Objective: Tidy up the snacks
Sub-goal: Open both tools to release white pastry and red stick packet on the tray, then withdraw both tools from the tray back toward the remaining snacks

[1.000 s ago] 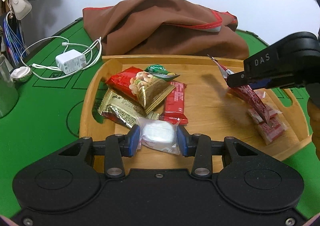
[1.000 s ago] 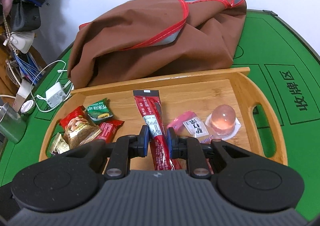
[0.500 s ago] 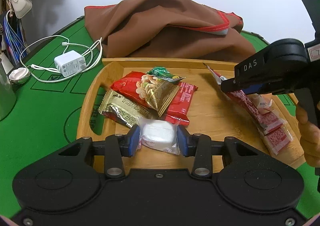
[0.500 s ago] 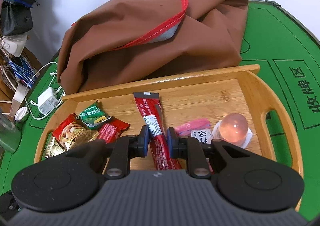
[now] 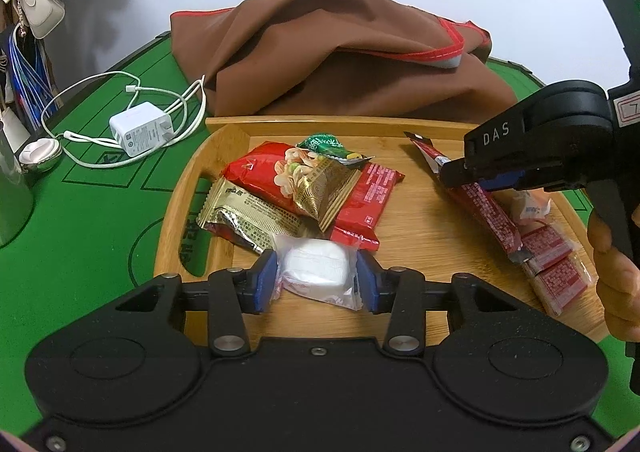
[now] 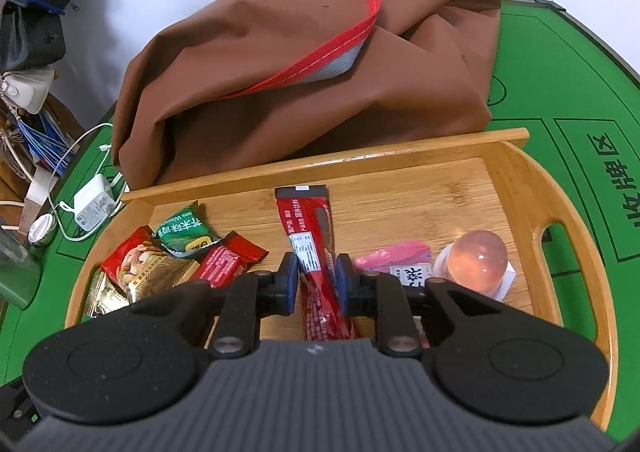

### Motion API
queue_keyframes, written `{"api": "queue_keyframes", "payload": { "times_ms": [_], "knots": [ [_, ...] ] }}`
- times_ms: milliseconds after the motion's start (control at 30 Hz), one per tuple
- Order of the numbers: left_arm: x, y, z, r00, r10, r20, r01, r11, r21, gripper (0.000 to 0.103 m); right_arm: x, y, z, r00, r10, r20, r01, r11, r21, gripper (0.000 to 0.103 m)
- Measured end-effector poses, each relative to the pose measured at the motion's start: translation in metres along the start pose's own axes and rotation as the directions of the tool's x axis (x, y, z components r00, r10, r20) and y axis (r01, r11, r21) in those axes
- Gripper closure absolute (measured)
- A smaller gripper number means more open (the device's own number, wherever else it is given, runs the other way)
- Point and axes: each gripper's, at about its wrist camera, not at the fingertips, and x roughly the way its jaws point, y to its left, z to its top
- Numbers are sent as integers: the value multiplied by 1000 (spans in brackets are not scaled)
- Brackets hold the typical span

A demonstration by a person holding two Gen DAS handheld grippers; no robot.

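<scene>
A wooden tray holds the snacks. My left gripper sits low at its near edge, pads against the wrapper of a white packet that rests on the wood; its jaws are just starting to open. A long red stick packet lies flat on the tray between the pads of my right gripper. Those jaws are opening, with a thin gap showing on the right side. In the left wrist view the right gripper hovers over the same red stick.
Red, gold and green packets pile at the tray's left. A pink jelly cup, a pink packet and small red squares lie on its right. A brown cloth bag sits behind, a white charger left.
The right gripper lowered the red stick onto the tray, and its pads have parted slightly from it. The left gripper stays around the white packet, a touch wider.
</scene>
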Motion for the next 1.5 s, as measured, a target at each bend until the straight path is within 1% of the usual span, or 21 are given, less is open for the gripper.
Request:
{"api": "queue_keyframes", "payload": {
  "times_ms": [67,100,167,233,300,367,433,667,733,967,1133,1267,1500],
  "knots": [
    [0,0,0,1000,3,-3,-3,1000,0,60,-3,0,0,1000,13,5,-12,1000,-8,62],
    [0,0,1,1000,5,-6,-5,1000,1,59,-4,1,-1,1000,11,9,-11,1000,-15,55],
    [-1,0,1,1000,8,-8,-8,1000,-2,59,-9,2,-1,1000,7,16,-7,999,-33,54],
    [-3,0,0,1000,11,-9,-11,1000,-7,53,-14,3,-3,1000,10,22,-9,999,-47,51],
    [-6,0,-1,1000,10,-10,-11,1000,-10,51,-21,3,-5,999,21,29,-20,998,-59,46],
    [-12,0,-2,1000,2,-5,-2,1000,-10,48,-28,3,-8,999,30,37,-27,996,-81,44],
    [-19,-1,-3,1000,-2,5,2,1000,-5,38,-36,4,-12,998,35,46,-30,994,-104,42],
    [-42,-1,-7,999,-2,38,2,1000,0,24,-63,1,-29,995,81,64,-71,986,-150,36],
    [-50,-1,-11,999,-5,44,5,1000,1,18,-70,-1,-34,993,94,65,-82,983,-165,36],
    [-76,-1,-30,997,-14,77,14,1000,11,12,-95,-6,-62,989,137,63,-120,967,-226,30],
    [-93,-2,-50,996,-10,89,9,1000,9,9,-108,-8,-82,985,165,48,-147,954,-263,29],
    [-109,-2,-70,995,-35,98,35,999,7,7,-119,-11,-98,981,191,36,-173,941,-291,28],
    [-132,-6,-99,993,-59,101,57,998,22,4,-131,-13,-124,978,208,19,-189,921,-341,28]
  ]
}}
